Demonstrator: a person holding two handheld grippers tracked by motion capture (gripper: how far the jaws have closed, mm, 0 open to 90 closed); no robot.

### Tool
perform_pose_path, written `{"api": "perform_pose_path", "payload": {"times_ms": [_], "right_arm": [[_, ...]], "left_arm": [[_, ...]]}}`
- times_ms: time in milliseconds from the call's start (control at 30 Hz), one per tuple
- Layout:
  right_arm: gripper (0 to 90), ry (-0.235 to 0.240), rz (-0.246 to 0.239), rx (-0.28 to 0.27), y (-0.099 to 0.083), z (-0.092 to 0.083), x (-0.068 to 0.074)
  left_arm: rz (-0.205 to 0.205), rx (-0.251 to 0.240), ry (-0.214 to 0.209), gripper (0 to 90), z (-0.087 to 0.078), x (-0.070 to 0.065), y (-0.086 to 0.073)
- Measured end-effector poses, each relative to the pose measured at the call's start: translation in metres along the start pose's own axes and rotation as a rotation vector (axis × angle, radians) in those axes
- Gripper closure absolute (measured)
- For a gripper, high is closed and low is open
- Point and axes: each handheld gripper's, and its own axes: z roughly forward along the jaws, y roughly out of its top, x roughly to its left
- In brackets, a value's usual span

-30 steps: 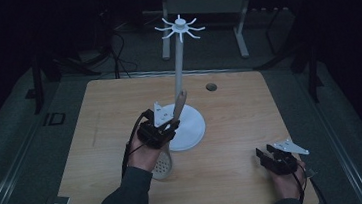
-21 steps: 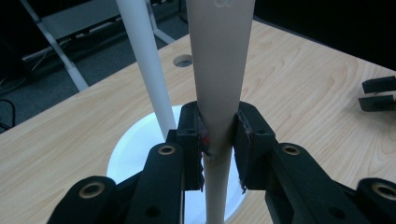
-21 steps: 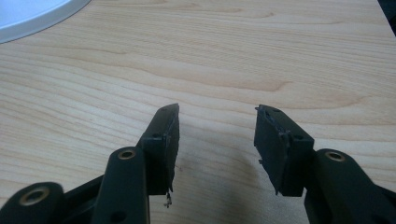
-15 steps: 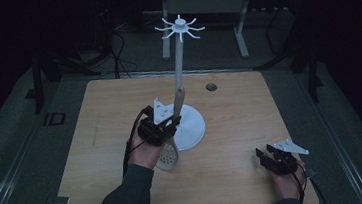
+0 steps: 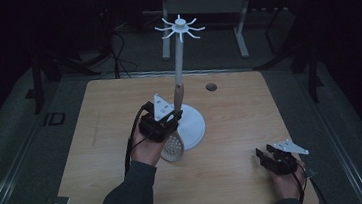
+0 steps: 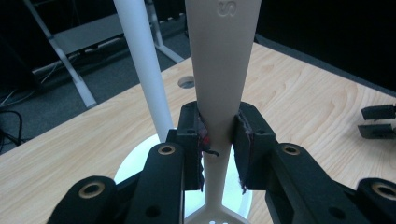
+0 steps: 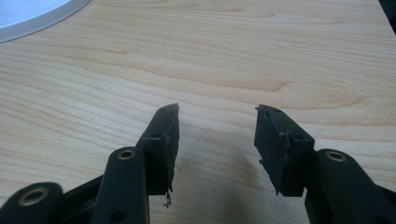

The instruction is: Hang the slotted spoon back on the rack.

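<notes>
While the left gripper clamps the slotted spoon, right gripper fingers gape.

Slotted spoon handle top cut off by frame edge, bowel hidden below left gripper, stand pole top cropped, base partly hidden behind the spoon.

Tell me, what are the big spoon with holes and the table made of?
The slotted spoon looks like matte cream plastic: smooth, one even colour, with a letter moulded into the handle. The left gripper clamps its handle. The table looks like pale wood or a wood-look laminate; it shows grain lines, but I can't tell which.
</notes>
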Motion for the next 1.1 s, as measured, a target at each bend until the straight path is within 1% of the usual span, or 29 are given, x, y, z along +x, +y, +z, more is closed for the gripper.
{"api": "perform_pose_path", "payload": {"times_ms": [200,300,533,667,867,933,1000,1100], "right_arm": [[49.7,0.001,0.000,0.003,0.000,0.000,0.000],[49.6,0.001,-0.003,0.004,0.000,0.000,0.000],[49.5,-0.013,-0.042,0.015,0.001,0.001,0.004],[49.3,-0.014,-0.034,0.010,0.000,0.001,0.003],[49.1,-0.013,-0.033,0.009,0.000,0.001,0.003],[47.9,-0.013,-0.031,0.010,0.001,0.001,0.003],[47.6,-0.013,-0.027,0.007,0.000,0.001,0.003],[47.6,-0.013,-0.027,0.008,0.001,0.001,0.002]], "left_arm": [[0.000,-0.004,-0.004,74.0,0.001,0.000,0.005],[0.002,-0.006,0.002,74.0,0.001,-0.001,0.007],[-0.007,-0.019,0.010,74.0,0.001,0.000,0.012],[-0.010,-0.027,0.020,74.0,0.000,0.000,0.016],[-0.013,-0.030,0.021,74.0,-0.001,0.001,0.020],[-0.010,-0.032,0.026,74.0,-0.001,0.001,0.021],[-0.018,-0.043,0.039,74.0,-0.002,0.000,0.023],[-0.025,-0.053,0.048,74.0,-0.003,0.001,0.025]]}}
